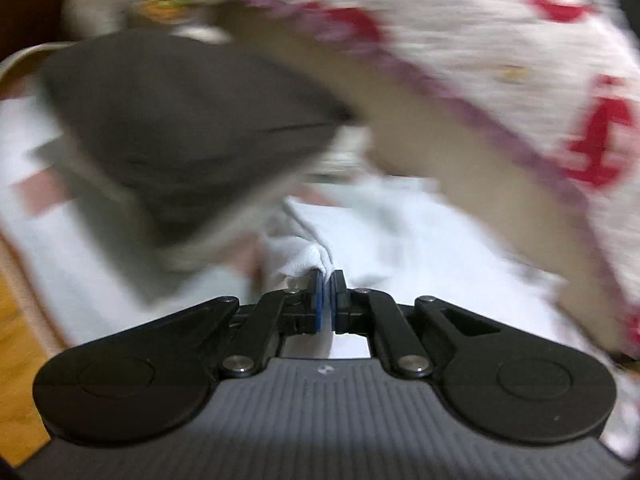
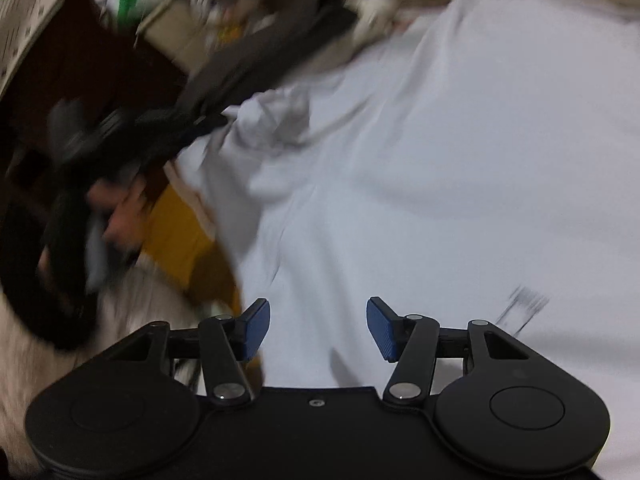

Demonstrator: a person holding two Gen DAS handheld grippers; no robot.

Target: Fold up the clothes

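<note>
The left gripper (image 1: 329,280) is black, with flat link arms, silver rivets, two round discs and a grey ribbed body; its pads (image 1: 318,300) are blue. The right gripper (image 2: 318,322) looks the same, with ribbed blue pads (image 2: 380,328). The person wears a white garment (image 1: 500,40) with red figures and a purple hem.
</note>
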